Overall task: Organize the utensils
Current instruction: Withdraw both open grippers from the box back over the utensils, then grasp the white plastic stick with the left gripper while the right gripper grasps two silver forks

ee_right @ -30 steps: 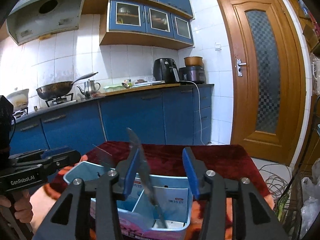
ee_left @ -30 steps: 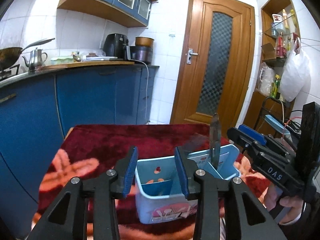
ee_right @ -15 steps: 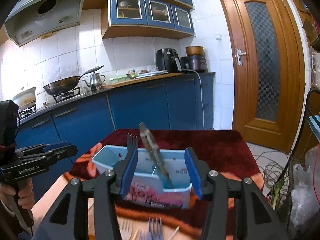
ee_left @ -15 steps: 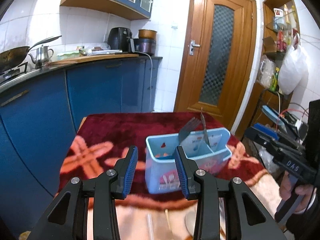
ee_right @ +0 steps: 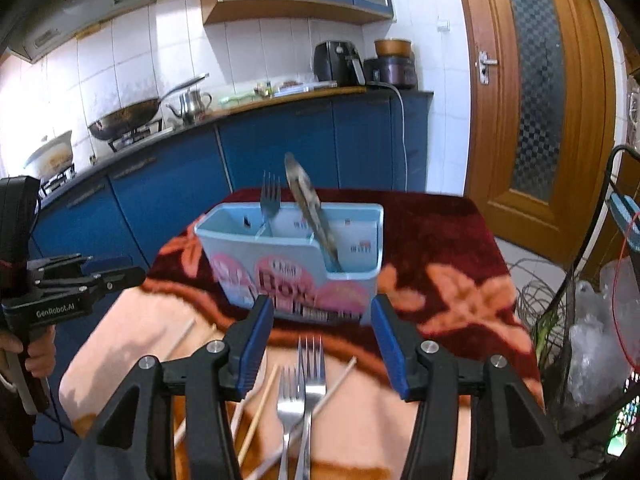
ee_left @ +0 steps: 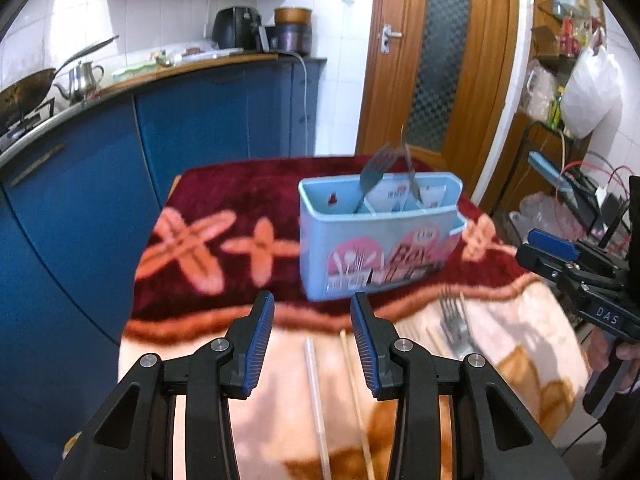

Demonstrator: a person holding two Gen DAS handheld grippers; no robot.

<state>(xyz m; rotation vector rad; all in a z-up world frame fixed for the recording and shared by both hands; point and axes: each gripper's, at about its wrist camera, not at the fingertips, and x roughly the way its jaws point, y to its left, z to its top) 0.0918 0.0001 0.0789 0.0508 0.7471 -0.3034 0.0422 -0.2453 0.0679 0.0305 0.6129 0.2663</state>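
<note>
A light blue utensil box (ee_left: 380, 240) (ee_right: 292, 264) stands on the blanket-covered table. A fork (ee_right: 269, 204) (ee_left: 372, 176) stands in its middle compartment and a knife (ee_right: 314, 216) (ee_left: 412, 174) leans in the right one. Two forks (ee_right: 304, 384) (ee_left: 454, 320) and several chopsticks (ee_left: 356, 392) (ee_right: 260, 404) lie on the cloth in front of the box. My left gripper (ee_left: 313, 344) is open and empty, just short of the box. My right gripper (ee_right: 322, 344) is open and empty above the lying forks.
The table carries a red and peach flowered blanket (ee_left: 224, 240). Blue kitchen cabinets (ee_left: 200, 120) with a wok (ee_right: 128, 118) and kettle (ee_right: 192, 106) stand behind. A wooden door (ee_left: 436, 56) is at the back right. Bags and wires (ee_right: 592, 320) crowd the right side.
Both grippers have drawn back from the box toward the table's near side. The knife stays in the box, free of the right gripper. The forks and chopsticks on the cloth came into view.
</note>
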